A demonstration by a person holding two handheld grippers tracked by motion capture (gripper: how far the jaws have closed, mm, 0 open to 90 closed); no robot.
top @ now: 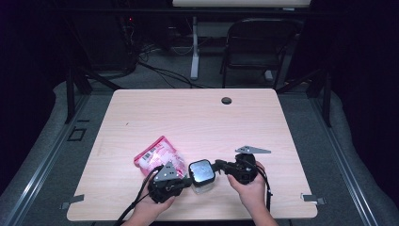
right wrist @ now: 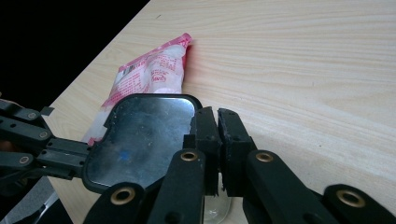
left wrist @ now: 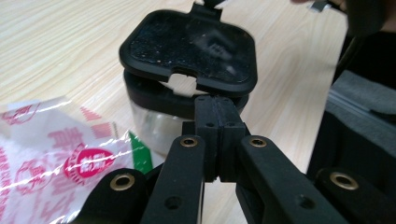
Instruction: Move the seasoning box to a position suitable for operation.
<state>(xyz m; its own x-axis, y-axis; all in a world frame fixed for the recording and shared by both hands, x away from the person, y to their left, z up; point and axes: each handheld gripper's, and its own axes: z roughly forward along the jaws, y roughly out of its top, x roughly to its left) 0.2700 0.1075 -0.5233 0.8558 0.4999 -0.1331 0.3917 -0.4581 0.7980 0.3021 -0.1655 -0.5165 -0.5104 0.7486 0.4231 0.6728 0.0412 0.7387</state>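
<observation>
Jar (top: 202, 181) with black lid (top: 202, 171) stands near the table's (top: 197, 117) near edge, right of the pink packet (top: 157, 157). We hold both grippers, left (top: 187, 181) and right (top: 217, 166), closed against the lid's opposite edges.

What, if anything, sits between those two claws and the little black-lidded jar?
Nothing visible. The left gripper and the right gripper are both shut right at the jar lid's edge, from opposite sides. The pink packet lies beside the jar, not between.
</observation>
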